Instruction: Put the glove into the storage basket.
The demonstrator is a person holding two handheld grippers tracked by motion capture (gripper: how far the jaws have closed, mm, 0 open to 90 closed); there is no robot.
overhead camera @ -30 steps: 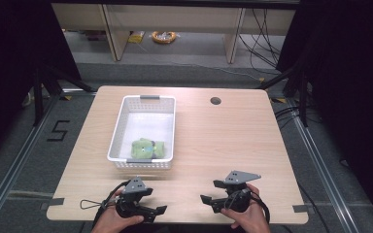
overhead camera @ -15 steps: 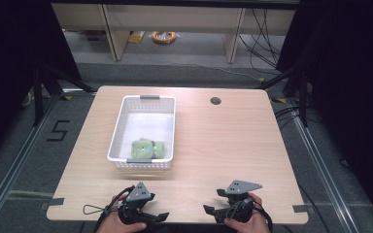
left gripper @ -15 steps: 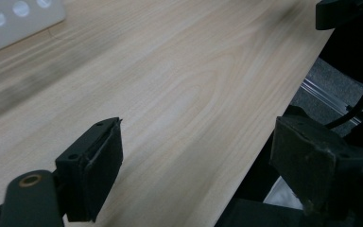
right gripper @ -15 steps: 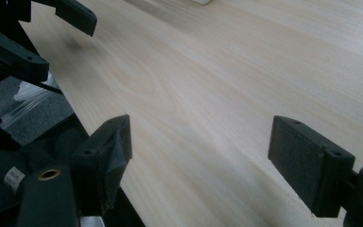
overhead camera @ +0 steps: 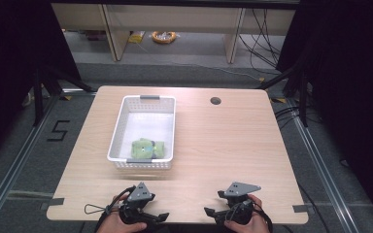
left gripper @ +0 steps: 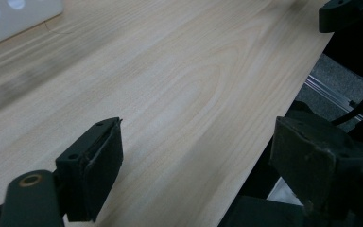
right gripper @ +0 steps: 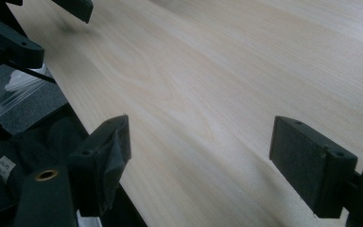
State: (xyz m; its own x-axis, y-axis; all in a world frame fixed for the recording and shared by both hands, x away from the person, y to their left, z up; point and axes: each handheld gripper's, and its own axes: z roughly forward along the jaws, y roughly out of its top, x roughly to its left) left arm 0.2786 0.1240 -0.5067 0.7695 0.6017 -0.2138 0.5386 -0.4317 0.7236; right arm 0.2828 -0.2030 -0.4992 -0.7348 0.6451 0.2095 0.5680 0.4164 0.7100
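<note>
both tongs had pulled back toward the person, down to the near edge of the bench (overhead camera: 223, 141). the left tongs (overhead camera: 150, 218) sat wide apart over bare wood, the right tongs (overhead camera: 218, 213) likewise, nothing between them. the green thing (overhead camera: 147, 149) lay in the white basket's (overhead camera: 126, 114) near end, well apart from both.

left gripper (overhead camera: 161, 217): near left, jaws spread wide apart, nothing between, pointing right toward the other gripper | left hand (overhead camera: 121, 224): wrapped around its body from below | right gripper (overhead camera: 210, 212): near right, jaws wide apart, nothing between, pointing left | right hand (overhead camera: 245, 224): gripping its body from below
</note>
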